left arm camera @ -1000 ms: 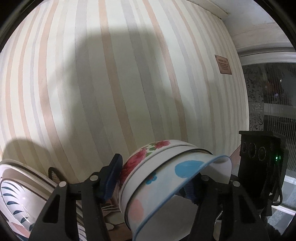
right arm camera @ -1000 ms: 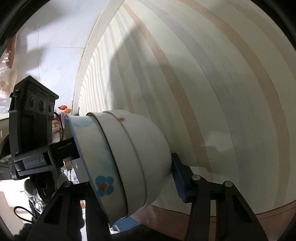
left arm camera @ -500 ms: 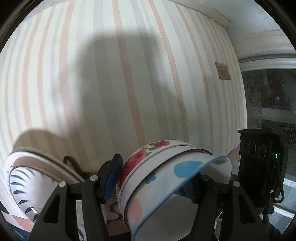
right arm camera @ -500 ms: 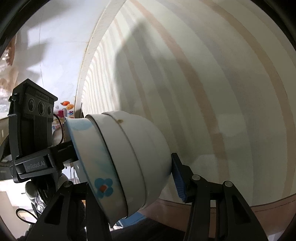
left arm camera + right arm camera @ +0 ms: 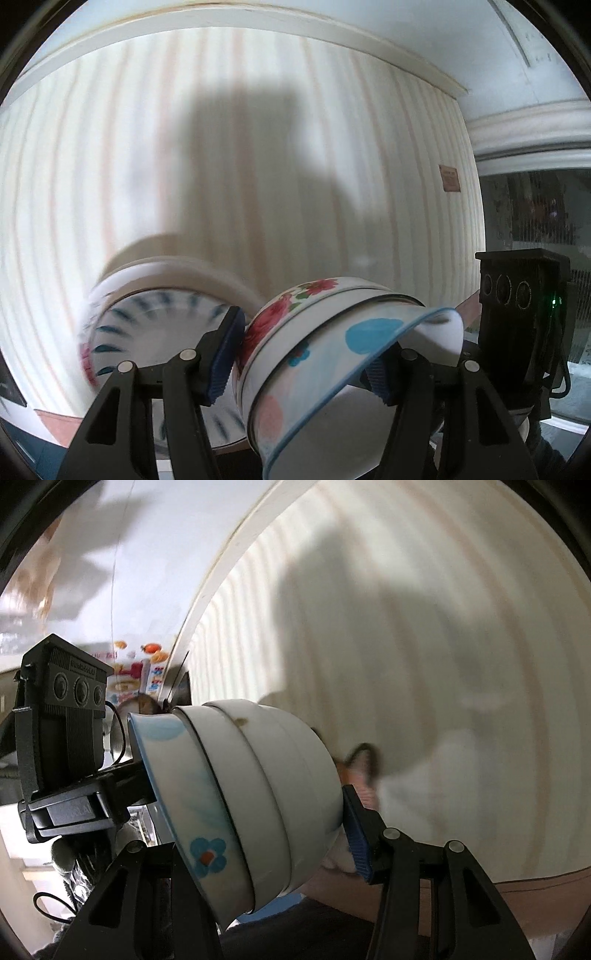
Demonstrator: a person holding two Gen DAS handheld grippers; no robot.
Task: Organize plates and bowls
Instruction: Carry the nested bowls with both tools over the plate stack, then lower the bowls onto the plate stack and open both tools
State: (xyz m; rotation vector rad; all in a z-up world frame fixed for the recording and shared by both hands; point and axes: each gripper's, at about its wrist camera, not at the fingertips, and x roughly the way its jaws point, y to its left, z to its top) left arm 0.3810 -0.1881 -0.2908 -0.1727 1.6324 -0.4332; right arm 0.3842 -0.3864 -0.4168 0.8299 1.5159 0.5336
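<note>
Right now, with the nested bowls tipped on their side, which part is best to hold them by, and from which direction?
Hold the stack of bowls across its whole depth: one pad on the floral bowl's base, the other inside the mouth. Both the left gripper and the right gripper clamp it this way, from opposite sides. This probably presses the nested bowls together, while a rim grip might let them slide apart.

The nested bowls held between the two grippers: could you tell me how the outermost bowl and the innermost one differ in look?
The outermost bowl has red roses with green leaves near its rim; the innermost bowl shows blue blotches, a small blue flower and a thin blue rim edge. The rose bowl's rim sits further back; the blue-rimmed bowl's rim flares out past it. Both are white-bodied, tipped sideways and nested together.
</note>
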